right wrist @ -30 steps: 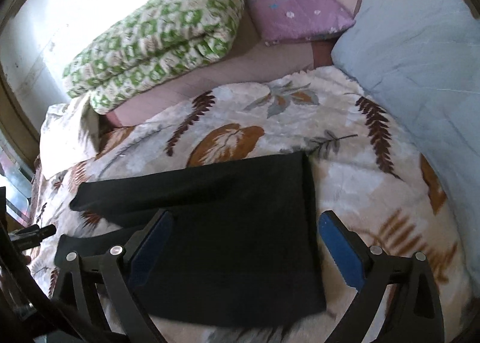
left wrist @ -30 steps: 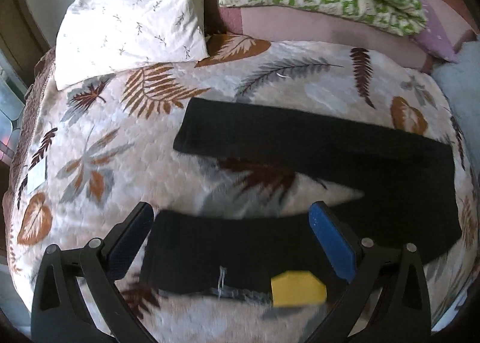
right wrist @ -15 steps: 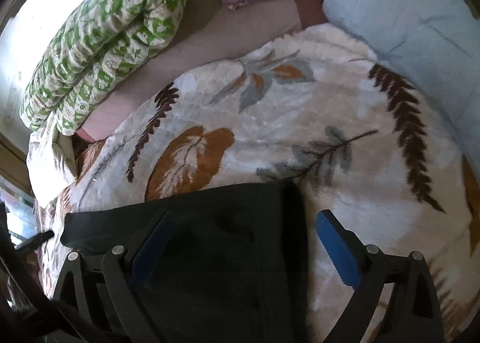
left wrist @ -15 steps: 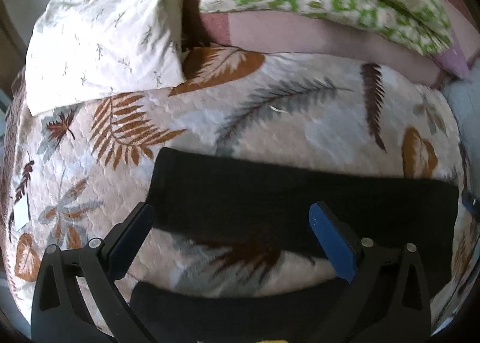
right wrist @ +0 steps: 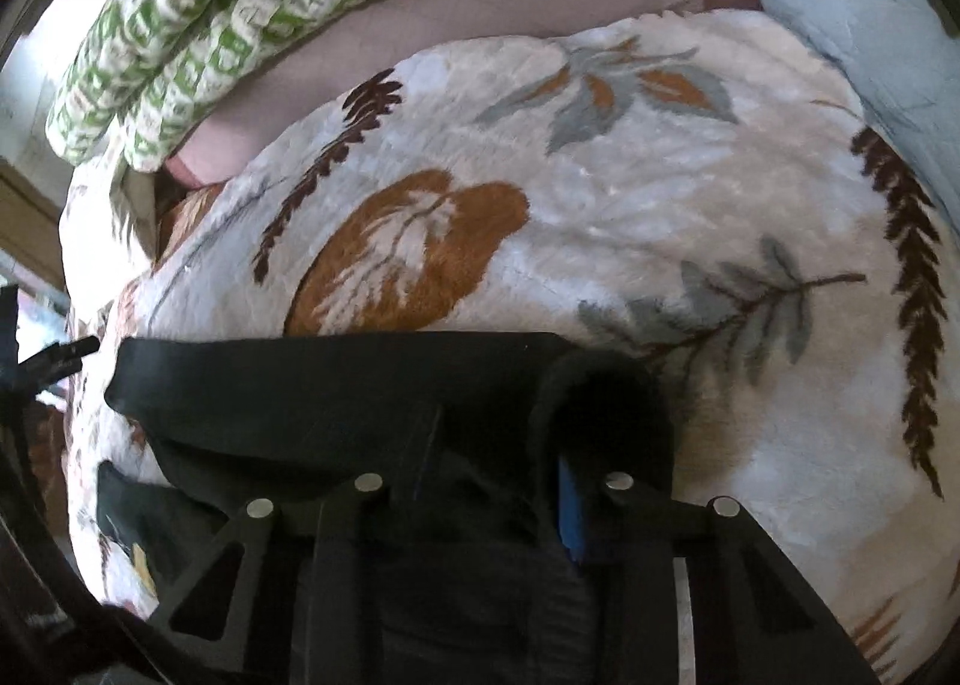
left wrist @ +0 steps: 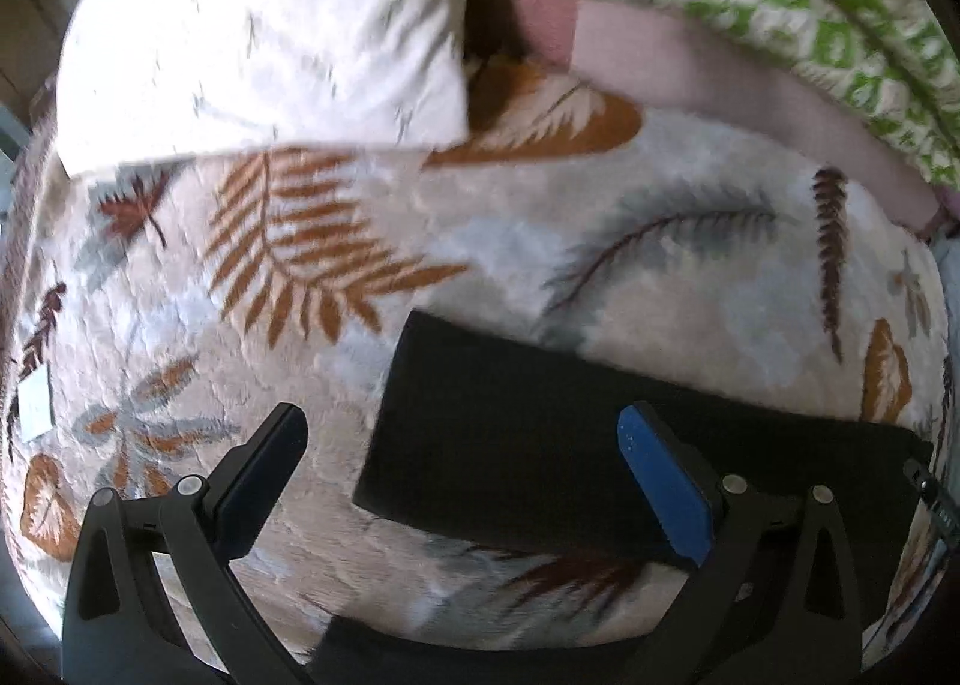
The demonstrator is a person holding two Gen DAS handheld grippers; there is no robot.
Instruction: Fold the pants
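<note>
Black pants (left wrist: 528,385) lie spread on a leaf-patterned blanket (left wrist: 300,265). In the left wrist view my left gripper (left wrist: 459,427) hovers open over the cuff end of the far leg; its fingers stand to either side and do not touch the cloth. The near leg (left wrist: 480,661) shows only as a dark strip at the bottom edge. In the right wrist view my right gripper (right wrist: 495,445) is down on the far waist corner of the pants (right wrist: 300,379). Its jaws are closing, and a raised fold of black cloth (right wrist: 600,385) is bunched between them.
A white pillow (left wrist: 258,25) lies at the blanket's far left, a green-and-white quilt (right wrist: 228,25) along the back, and a pale blue cover (right wrist: 870,13) at the right. Pink sheet (left wrist: 690,55) shows between them. Bare blanket (right wrist: 720,205) stretches beyond the pants.
The left gripper moved from the near leg with the yellow tag to the far leg's cuff, still open. The right gripper dropped onto the waist corner and its jaws narrowed from wide onto cloth.
</note>
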